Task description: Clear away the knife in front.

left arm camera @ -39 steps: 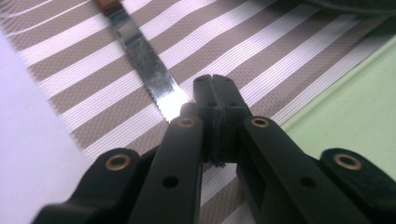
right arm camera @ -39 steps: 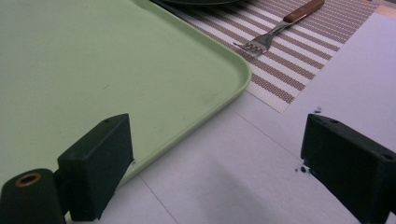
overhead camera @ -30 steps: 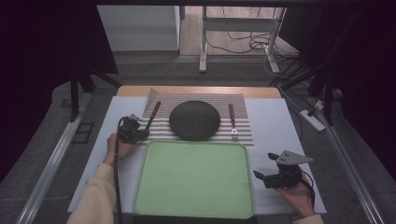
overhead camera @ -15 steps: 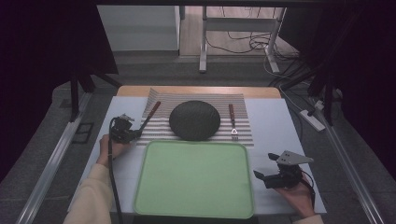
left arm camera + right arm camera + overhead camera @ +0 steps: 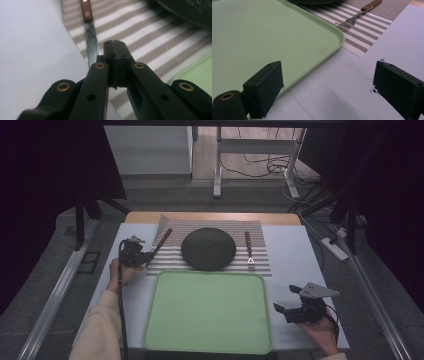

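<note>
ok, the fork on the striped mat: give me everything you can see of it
The fork has a slim reddish-brown handle that looks like wood, a shiny metal neck and metal tines. It lies flat on the striped placemat, to the right of the dark round plate and apart from it. The handle points away from the person, the tines toward the green tray, stopping short of its rim. Nothing touches it but the mat. In the right gripper view it shows beyond the tray corner.
</note>
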`<state>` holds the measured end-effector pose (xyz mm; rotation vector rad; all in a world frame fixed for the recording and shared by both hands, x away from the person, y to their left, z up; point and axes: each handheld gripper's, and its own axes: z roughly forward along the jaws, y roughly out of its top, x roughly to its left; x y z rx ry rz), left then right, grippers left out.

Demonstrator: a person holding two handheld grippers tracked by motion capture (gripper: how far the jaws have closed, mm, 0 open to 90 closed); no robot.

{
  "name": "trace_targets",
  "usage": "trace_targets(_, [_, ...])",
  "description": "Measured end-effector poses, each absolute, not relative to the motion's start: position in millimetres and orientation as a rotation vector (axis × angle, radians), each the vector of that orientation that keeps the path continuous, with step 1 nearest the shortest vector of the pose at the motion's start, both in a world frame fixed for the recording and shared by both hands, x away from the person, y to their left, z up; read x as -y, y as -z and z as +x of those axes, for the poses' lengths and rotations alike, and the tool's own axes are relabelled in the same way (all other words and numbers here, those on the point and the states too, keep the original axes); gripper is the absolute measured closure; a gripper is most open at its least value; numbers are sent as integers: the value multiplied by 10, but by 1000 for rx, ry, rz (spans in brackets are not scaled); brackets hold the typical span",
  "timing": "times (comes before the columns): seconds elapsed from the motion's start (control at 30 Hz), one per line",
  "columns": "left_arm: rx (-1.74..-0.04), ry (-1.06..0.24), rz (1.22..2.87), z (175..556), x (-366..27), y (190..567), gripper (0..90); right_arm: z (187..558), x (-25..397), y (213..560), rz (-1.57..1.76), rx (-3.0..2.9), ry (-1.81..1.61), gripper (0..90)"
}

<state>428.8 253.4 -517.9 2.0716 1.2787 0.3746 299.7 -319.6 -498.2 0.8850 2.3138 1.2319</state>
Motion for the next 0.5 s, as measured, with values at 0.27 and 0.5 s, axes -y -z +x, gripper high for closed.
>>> trace_targets(0.27, [-1283, -414, 2083, 4610, -2510, 5053, 888, 2998, 3178, 4997, 889, -2323, -1218, 92])
trace_targets(0.5, [-1294, -428, 2107, 5032, -2458, 5069, 888, 2990, 3184, 5006, 892, -2324, -1215, 92])
